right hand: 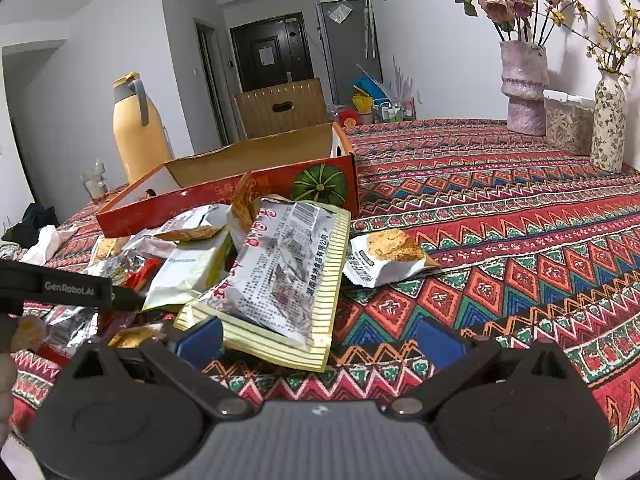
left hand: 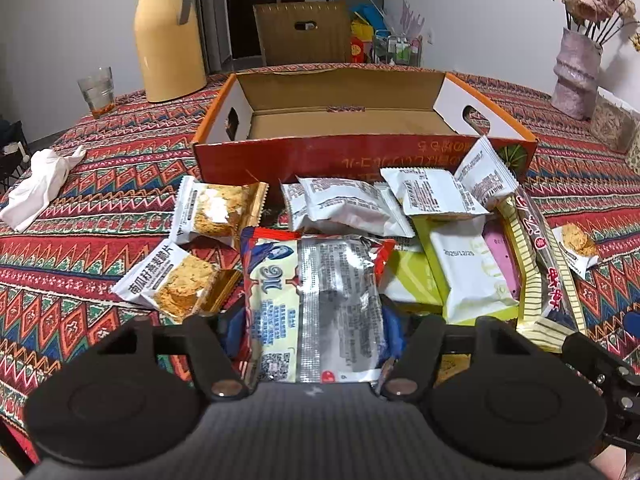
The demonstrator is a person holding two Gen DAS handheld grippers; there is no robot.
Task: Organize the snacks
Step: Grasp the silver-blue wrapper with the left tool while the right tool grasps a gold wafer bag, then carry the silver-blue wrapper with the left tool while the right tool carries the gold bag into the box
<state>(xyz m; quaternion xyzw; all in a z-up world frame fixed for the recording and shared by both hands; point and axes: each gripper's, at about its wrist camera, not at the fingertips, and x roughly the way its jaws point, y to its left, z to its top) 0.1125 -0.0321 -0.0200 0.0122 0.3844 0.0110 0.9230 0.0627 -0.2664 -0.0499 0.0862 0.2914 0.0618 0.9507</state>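
An open, empty red and orange cardboard box (left hand: pixel 320 156) stands on the table behind a heap of snack packets. In the left wrist view my left gripper (left hand: pixel 312 330) has its blue pads against both sides of a silver, red and blue packet (left hand: pixel 320 300) at the front of the heap. White packets (left hand: pixel 352 204), a green and white packet (left hand: pixel 472 272) and oat crisp packets (left hand: pixel 176 280) lie around it. In the right wrist view my right gripper (right hand: pixel 320 340) stands open, with a corner of a yellow-striped packet (right hand: pixel 288 276) between its fingers, untouched. The box (right hand: pixel 224 204) lies beyond.
A patterned cloth covers the table (right hand: pixel 500 240). A yellow jug (left hand: pixel 168 40), a glass (left hand: pixel 96 88) and a white cloth (left hand: pixel 40 184) are at the far left. Vases (right hand: pixel 524 88) with flowers stand at the far right. One oat packet (right hand: pixel 384 256) lies apart, right of the heap.
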